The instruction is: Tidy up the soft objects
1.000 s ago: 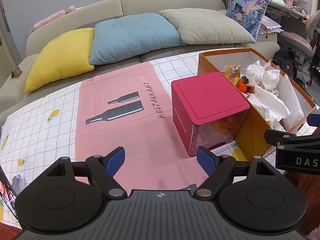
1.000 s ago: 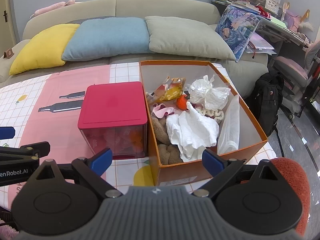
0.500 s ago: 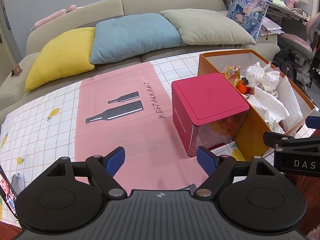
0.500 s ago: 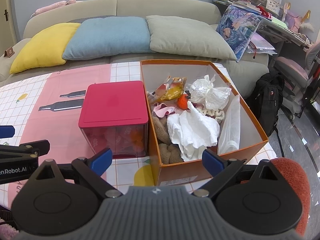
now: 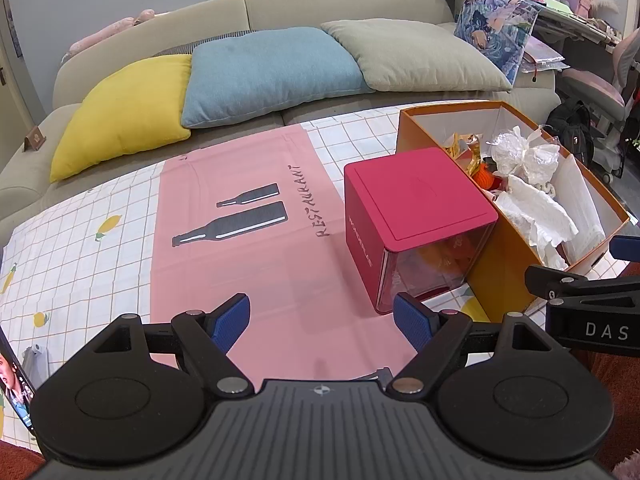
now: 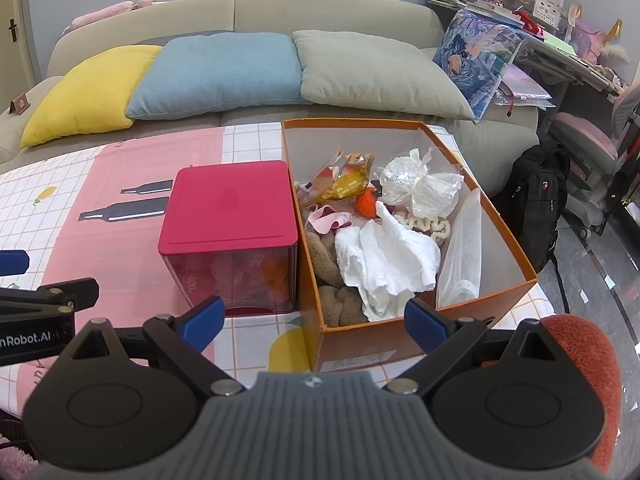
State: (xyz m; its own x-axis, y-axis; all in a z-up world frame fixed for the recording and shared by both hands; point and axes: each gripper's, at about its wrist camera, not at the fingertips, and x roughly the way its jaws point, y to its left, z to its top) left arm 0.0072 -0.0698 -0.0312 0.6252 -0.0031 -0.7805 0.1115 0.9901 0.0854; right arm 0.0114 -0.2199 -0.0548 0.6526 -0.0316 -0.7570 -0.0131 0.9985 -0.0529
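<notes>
An orange cardboard box [image 6: 496, 248] stands on the table, also in the left wrist view [image 5: 500, 264]. It holds a white cloth [image 6: 388, 256], a brown plush [image 6: 328, 256], a pink fabric piece [image 6: 328, 218], an orange ball [image 6: 366, 202], a crinkled clear bag [image 6: 416, 184] and a white mesh bag [image 6: 460, 256]. A red-lidded clear storage box [image 6: 230, 216] [image 5: 416, 204] sits against its left side, with soft orange things inside. My right gripper [image 6: 314, 322] is open and empty, in front of the orange box. My left gripper [image 5: 322, 318] is open and empty over the pink mat [image 5: 256, 264].
A checked tablecloth [image 5: 72, 264] covers the table. A sofa [image 6: 240, 12] with yellow, blue and grey pillows stands behind. A phone [image 5: 14, 384] lies at the left edge. A black backpack [image 6: 536, 200] and a cluttered desk stand to the right. A red cushion [image 6: 580, 344] is near my right gripper.
Both views have shifted very slightly; the boxes sit a touch lower in frame. Both grippers stay open and empty.
</notes>
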